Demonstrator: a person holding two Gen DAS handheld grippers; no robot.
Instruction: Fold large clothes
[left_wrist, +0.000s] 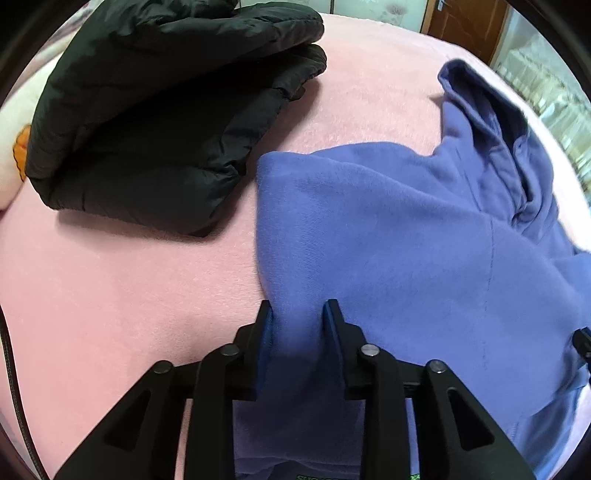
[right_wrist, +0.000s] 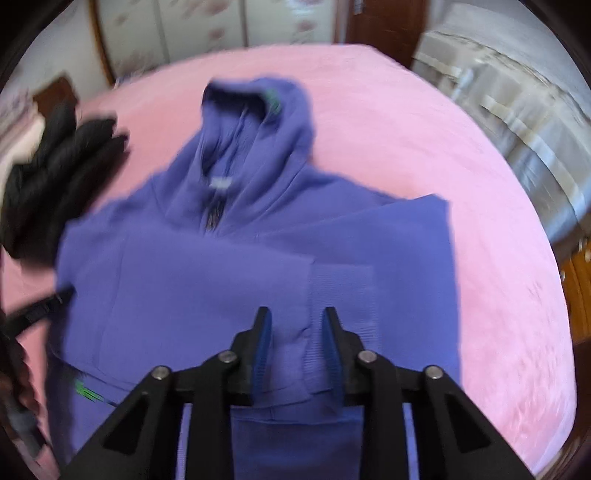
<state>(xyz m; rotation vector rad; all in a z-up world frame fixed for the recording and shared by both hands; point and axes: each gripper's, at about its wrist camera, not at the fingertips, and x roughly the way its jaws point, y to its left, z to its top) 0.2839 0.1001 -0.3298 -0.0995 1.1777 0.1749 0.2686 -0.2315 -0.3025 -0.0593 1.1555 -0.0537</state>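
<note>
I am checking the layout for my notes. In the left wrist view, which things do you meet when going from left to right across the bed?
Black puffer jacket, folded → bare strip of pink blanket → purple hoodie, with its hood farthest right.

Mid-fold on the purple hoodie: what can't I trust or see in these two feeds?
- Purple hoodie, right wrist view: motion blur hides seams and neck label.
- Hoodie hem, left wrist view: behind left gripper, print cut by bottom edge.
- Black jacket: top cropped by lens rim.
- Right gripper: grip on fabric unclear.
</note>
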